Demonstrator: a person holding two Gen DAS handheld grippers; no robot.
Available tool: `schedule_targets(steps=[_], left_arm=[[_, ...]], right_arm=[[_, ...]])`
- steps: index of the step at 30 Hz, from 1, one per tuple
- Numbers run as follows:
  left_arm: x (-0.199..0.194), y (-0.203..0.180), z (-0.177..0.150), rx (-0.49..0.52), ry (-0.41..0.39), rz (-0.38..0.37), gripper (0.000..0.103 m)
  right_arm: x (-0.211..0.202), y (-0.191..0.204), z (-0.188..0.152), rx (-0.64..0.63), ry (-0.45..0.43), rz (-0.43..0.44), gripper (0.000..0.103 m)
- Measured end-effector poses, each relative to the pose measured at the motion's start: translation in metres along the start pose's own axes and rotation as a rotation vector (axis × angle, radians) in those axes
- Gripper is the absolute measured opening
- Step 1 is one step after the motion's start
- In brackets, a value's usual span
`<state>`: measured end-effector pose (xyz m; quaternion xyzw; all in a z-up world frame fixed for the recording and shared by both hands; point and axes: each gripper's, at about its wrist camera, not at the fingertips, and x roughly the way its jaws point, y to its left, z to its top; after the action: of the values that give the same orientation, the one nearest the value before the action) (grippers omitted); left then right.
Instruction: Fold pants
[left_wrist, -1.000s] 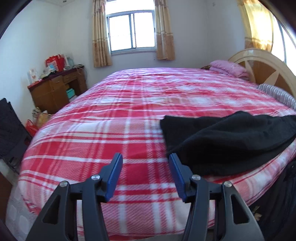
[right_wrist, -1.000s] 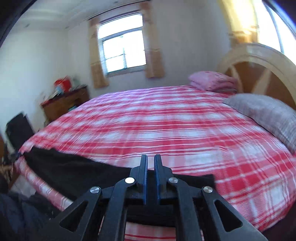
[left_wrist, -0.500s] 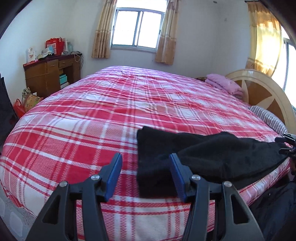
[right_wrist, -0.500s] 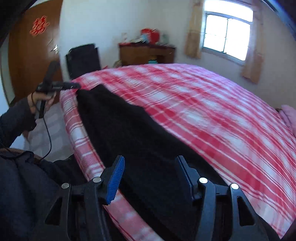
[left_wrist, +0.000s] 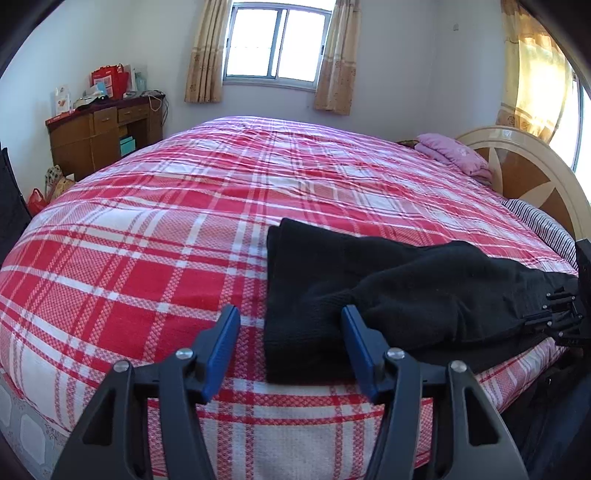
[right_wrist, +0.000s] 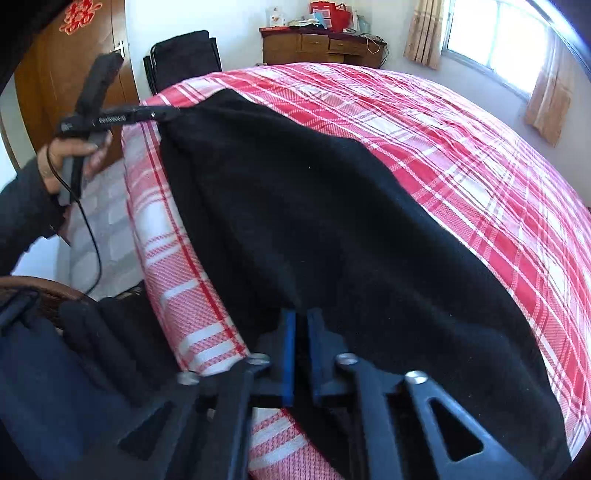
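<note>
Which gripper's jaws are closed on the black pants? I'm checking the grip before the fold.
The right gripper: its jaws have just closed, pinching the black pants at the near bed edge. The left gripper stands open, gripping nothing.

The pants (left_wrist: 406, 295) are showing as matt black knit cloth, soft and slightly fuzzy. The bedspread (left_wrist: 147, 258) is looking like coarse woven cloth in red and white plaid. The grippers' fingers (left_wrist: 221, 347) are wearing matt blue plastic pads on black plastic frames with shiny metal screws. The headboard (left_wrist: 535, 177) is gleaming, glossy wood.
</note>
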<state>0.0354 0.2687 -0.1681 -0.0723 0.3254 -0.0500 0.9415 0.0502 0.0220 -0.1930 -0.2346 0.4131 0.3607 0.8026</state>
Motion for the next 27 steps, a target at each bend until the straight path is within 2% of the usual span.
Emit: schedule_targets(steps=[2, 7, 11, 12, 17, 20, 23, 27], left_arm=[[0.0, 0.001, -0.001, -0.004, -0.004, 0.007, 0.064], [0.0, 0.0, -0.001, -0.001, -0.005, 0.008, 0.067], [0.0, 0.002, -0.001, -0.004, 0.0, 0.013, 0.071], [-0.001, 0.002, -0.001, -0.004, 0.001, 0.012, 0.071], [-0.023, -0.003, 0.013, 0.052, -0.055, 0.084, 0.071], [-0.029, -0.013, 0.024, 0.056, -0.089, 0.066, 0.071], [-0.022, -0.036, 0.03, 0.105, -0.095, 0.027, 0.071], [-0.001, -0.056, 0.024, 0.169, -0.042, 0.017, 0.071]], right_arm=[[-0.009, 0.004, -0.001, -0.007, -0.009, 0.012, 0.004], [-0.024, 0.015, -0.01, -0.044, 0.003, 0.041, 0.003], [0.0, 0.008, -0.016, -0.023, 0.069, 0.028, 0.004], [0.003, 0.006, -0.016, -0.012, 0.073, 0.048, 0.004], [-0.011, 0.006, -0.01, -0.055, 0.071, 0.088, 0.005], [-0.024, 0.0, 0.0, -0.078, 0.063, 0.112, 0.005], [-0.033, -0.016, 0.02, -0.057, 0.03, 0.114, 0.005], [-0.039, -0.046, 0.05, 0.037, -0.033, 0.099, 0.005]])
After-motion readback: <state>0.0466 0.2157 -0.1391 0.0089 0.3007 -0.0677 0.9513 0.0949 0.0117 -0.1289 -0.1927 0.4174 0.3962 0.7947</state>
